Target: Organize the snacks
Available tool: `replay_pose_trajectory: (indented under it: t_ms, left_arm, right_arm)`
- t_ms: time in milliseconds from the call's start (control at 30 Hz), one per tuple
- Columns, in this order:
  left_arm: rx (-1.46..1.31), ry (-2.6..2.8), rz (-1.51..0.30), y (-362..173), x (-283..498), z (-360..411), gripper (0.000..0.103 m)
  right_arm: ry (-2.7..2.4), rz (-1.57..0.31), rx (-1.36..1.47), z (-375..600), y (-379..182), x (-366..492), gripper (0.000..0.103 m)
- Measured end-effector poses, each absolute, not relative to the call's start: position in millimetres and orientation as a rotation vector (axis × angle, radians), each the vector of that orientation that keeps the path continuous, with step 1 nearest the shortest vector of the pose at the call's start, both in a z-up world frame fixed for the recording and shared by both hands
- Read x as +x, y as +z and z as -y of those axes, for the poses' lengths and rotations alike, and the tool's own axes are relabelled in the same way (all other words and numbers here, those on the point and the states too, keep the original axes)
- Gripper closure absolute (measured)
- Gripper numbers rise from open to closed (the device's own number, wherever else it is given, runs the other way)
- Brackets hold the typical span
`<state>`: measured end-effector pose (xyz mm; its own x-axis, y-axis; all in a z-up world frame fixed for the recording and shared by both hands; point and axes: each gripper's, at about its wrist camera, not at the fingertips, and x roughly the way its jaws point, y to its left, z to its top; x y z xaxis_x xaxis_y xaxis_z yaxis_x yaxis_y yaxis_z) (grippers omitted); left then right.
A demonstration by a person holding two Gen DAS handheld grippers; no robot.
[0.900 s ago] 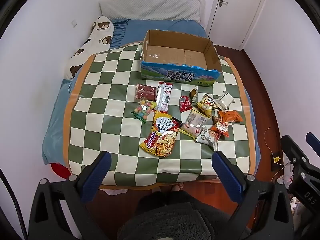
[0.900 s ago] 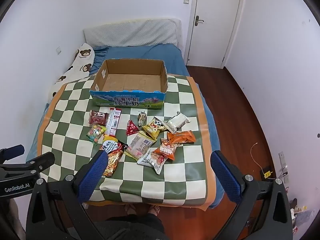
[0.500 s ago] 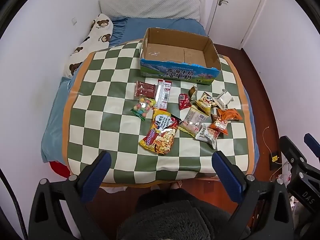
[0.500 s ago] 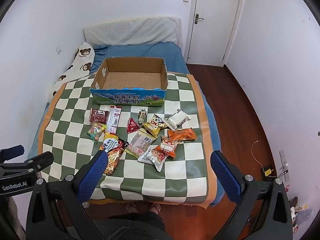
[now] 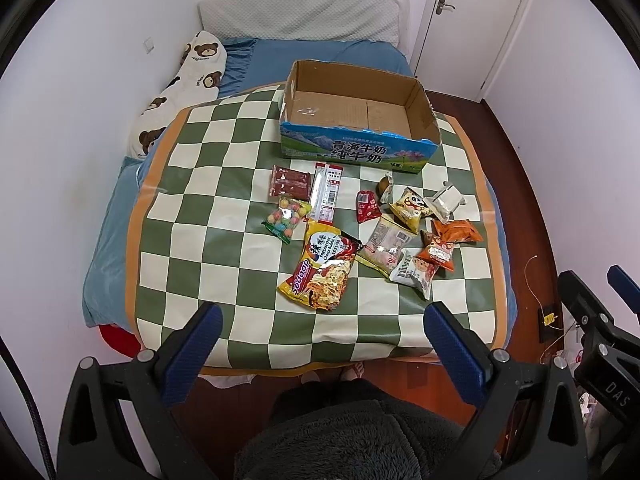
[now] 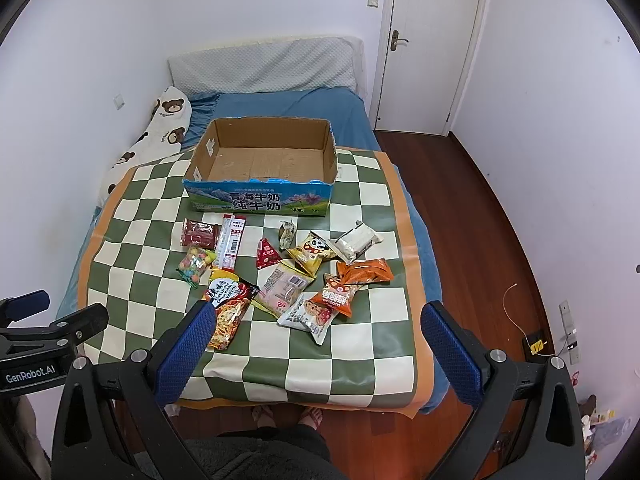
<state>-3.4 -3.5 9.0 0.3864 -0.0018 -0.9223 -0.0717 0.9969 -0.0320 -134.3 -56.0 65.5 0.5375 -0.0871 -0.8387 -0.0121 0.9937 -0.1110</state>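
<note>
Covering the blue bed (image 6: 280, 100), a checkered mat (image 5: 208, 208) (white walls around); both tongs gape empty.

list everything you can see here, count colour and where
box: 1, brown inside, blue print outside, empty, far side of mat
mat: 1, green and cream checks, orange border, on bed
noodle pack: 1, yellow and red, nearest of the snacks
candy bag: 1, clear, multicolour balls, left of noodles
dark red pack: 1, left end, near box
white strip pack: 1, white and red, beside dark red pack
small snack packs: about nine, red, yellow, orange, white, right cluster
bed: 1, blue sheet, under mat
bear pillow: 1, white with brown bears, left
door: 1, white, closed, far right
left gripper: 1, black, blue pads, open, empty
right gripper: same, open, empty
</note>
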Motion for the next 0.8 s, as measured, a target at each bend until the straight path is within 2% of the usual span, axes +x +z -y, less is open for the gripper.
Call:
replay_pose_trajectory:
  t_ms: [800]
  left_arm:
    - [-0.074,0.041,-1.171,10.0,-6.0,13.8,0.0]
  right_arm:
    - [-0.046,-1.006,-0.102,58.8,65.6,-134.9,0.0]
